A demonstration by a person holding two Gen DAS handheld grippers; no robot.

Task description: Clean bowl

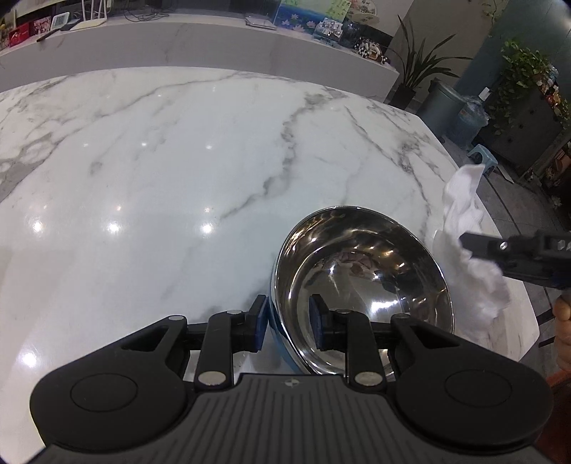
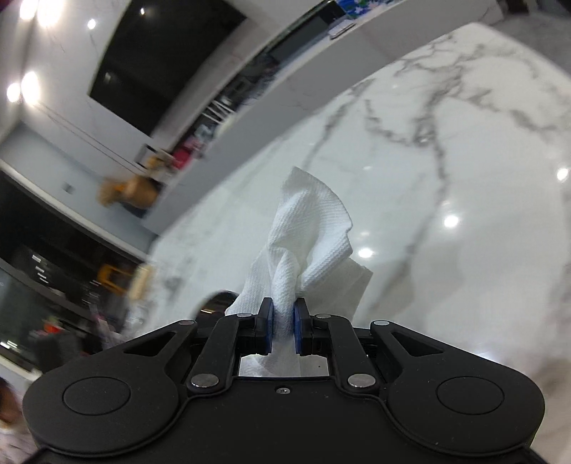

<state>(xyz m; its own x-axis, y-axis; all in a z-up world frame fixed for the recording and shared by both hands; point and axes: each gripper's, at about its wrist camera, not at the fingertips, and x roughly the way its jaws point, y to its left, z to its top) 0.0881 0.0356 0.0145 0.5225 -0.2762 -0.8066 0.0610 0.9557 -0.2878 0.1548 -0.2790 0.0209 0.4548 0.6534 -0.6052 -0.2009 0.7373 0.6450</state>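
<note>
Left wrist view: left claw (image 1: pixel 287 326) clamped on bowl (image 1: pixel 360 296) rim near table (image 1: pixel 178 178) edge, right claw (image 1: pixel 464 244) pinching tissue (image 1: pixel 464 214).

No readable text was found in either view. The red boxes (image 1: pixel 21 34) on the far shelf carried a white mark too small to make out. The printed cards (image 1: pixel 314 16) behind the counter (image 1: pixel 178 142) showed pictures, lettering illegible. The right wrist view was motion-blurred.

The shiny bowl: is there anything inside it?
Inside the steel bowl only one pad of the left gripper, which clamps its rim, and reflections show. The gripper's body covers the nearest part of its bottom.
</note>
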